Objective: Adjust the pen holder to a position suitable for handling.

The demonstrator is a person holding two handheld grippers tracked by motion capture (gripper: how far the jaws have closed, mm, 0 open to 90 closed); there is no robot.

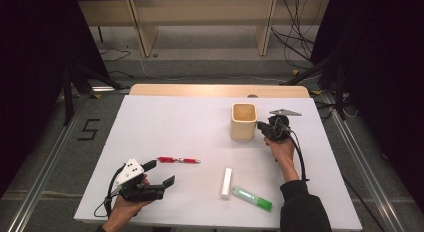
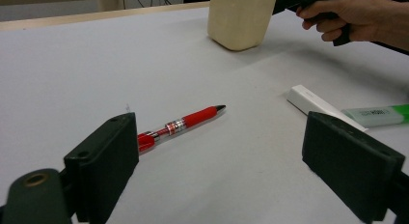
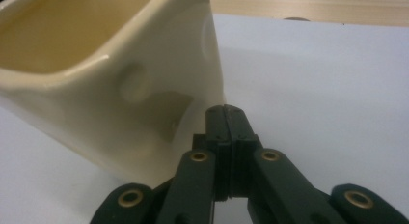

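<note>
A cream square cup [image 1: 243,121] stands upright right of the table's middle. My right gripper [image 1: 260,125] sits just beside the cup's right wall, pointing at it. In the right gripper view its jaws [image 3: 225,119] are pressed together with nothing between them, close to the cup's side [image 3: 111,89]; I cannot tell whether they touch it. My left gripper [image 1: 162,173] rests at the front left, open and empty. Just beyond it lies a red pen [image 1: 178,160], seen ahead between the wide jaws in the left gripper view [image 2: 185,122].
A white stick [image 1: 227,182] and a green highlighter [image 1: 252,198] lie near the front edge, right of the left gripper. A wooden strip [image 1: 220,90] borders the white table's [image 1: 165,122] far edge. Cables and black stands are on the floor behind.
</note>
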